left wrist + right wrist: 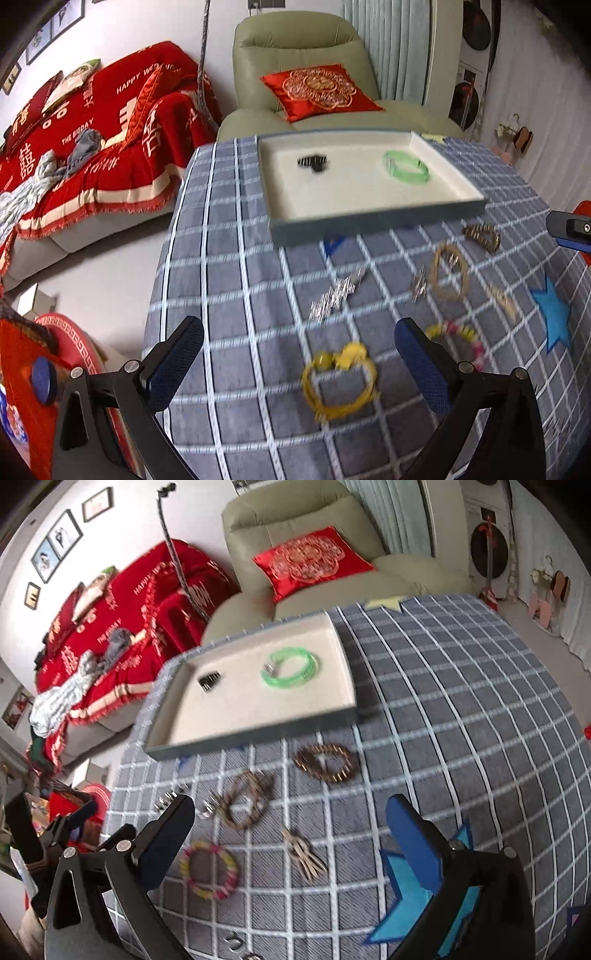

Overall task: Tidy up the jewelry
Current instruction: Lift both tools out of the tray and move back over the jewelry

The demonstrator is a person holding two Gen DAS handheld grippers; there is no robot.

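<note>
A shallow rectangular tray (pixel 376 218) with a cream felt floor and grey-blue rim sits on a grey checked cloth (pixel 229 295); inside lie a translucent green bangle (pixel 406 167) and a small black clip (pixel 312 162), well apart; the left tongs (pixel 299 363) tilt steeply down, jaws wide and empty, a glossy yellow bangle (pixel 338 384) on the cloth between them; the right tongs (pixel 290 834) also gape, empty, above a pale wooden hairpin (pixel 304 854) and a pink-and-yellow woven ring (pixel 208 869); a brown beaded bracelet (pixel 327 762) lies nearer the tray.

Home living room: armchair (pixel 303 74), red-draped sofa (pixel 92 147), framed pictures (pixel 55 542).
</note>
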